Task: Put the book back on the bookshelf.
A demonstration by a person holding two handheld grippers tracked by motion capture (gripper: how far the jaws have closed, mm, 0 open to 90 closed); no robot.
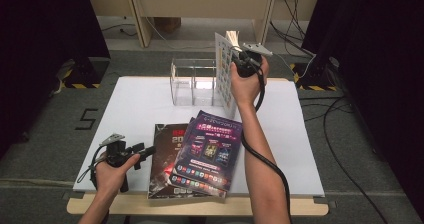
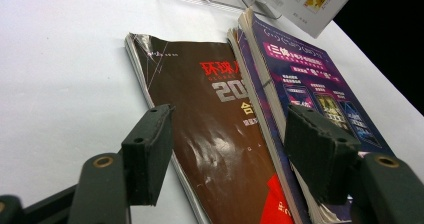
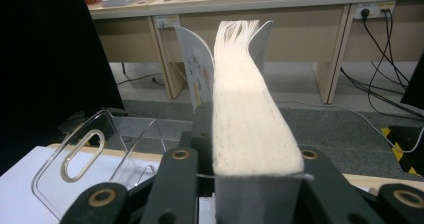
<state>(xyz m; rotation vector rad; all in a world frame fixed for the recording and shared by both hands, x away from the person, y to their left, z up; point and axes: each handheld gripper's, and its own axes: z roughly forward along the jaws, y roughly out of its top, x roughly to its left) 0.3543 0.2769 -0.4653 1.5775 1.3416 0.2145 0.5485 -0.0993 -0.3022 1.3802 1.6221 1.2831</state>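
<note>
The right claw [image 1: 239,59] pinches a white magazine [image 1: 225,71] upright, just beside the clear acrylic rack [image 1: 194,81] at the back of the bench [image 1: 135,104], not yet in a slot. Rack looks empty, so approx. nothing is filed. Purple magazine [image 1: 207,151] and dark brown magazine [image 1: 162,159] remain, lying stacked near the front edge. Left claw [image 2: 227,156] is spread, holding nothing, w/ these two just ahead

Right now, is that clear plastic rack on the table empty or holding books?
Empty. The clear rack shows bare slots; the right claw holds a book upright beside it.
</note>
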